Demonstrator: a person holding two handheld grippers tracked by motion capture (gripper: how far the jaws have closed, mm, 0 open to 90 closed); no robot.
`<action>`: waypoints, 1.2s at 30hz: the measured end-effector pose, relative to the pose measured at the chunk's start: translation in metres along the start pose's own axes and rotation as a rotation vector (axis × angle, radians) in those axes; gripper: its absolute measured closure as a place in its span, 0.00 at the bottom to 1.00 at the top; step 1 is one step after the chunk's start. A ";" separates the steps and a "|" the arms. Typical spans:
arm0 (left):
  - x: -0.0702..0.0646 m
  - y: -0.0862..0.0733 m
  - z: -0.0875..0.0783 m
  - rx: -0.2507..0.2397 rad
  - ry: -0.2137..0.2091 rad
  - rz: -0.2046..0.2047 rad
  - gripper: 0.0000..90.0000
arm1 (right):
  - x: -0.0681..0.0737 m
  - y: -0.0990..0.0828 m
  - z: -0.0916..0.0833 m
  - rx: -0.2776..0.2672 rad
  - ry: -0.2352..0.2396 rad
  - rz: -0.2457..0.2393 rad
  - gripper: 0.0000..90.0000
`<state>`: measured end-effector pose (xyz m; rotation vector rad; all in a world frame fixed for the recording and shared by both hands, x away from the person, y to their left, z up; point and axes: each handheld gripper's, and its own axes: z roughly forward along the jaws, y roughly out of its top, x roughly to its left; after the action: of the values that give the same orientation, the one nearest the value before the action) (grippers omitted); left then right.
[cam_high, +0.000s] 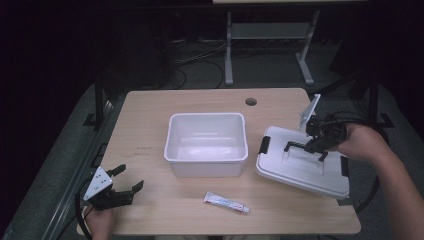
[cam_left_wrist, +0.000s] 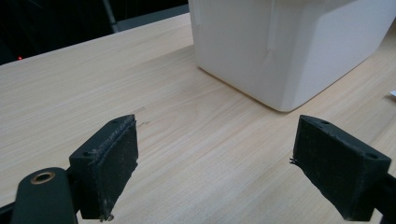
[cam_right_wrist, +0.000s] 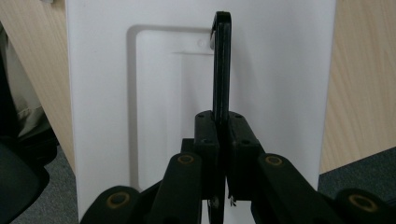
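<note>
A white bin (cam_high: 206, 144) stands open in the middle of the table; its near corner (cam_left_wrist: 285, 46) fills the top of the left gripper view. A white lid (cam_high: 302, 167) with black side latches lies to its right, tilted, partly over the table edge. My right gripper (cam_high: 316, 143) is shut on the lid's black handle (cam_right_wrist: 222, 60), which stands up thin between the pads (cam_right_wrist: 205, 135). My left gripper (cam_high: 125, 182) rests at the table's front left corner, open, with bare wood between its pads (cam_left_wrist: 112, 163).
A small white tube (cam_high: 226, 202) lies near the front edge, in front of the bin. A round cable hole (cam_high: 251, 101) sits at the table's far edge. Metal desk legs (cam_high: 229, 50) stand on the floor beyond.
</note>
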<state>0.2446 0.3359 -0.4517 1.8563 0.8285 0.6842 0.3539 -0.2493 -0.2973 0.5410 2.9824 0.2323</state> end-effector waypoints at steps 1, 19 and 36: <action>0.000 0.000 0.000 0.000 0.000 0.000 0.15 | 0.000 0.000 0.002 0.002 0.002 0.002 0.93; 0.000 0.000 0.000 0.000 0.000 -0.002 0.15 | 0.000 -0.002 0.049 0.009 0.041 0.000 0.93; 0.000 0.000 0.000 -0.005 0.002 -0.006 0.15 | -0.001 0.004 0.076 0.017 0.055 -0.005 0.93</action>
<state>0.2442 0.3363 -0.4519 1.8485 0.8328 0.6830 0.3653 -0.2361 -0.3711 0.5374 3.0410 0.2258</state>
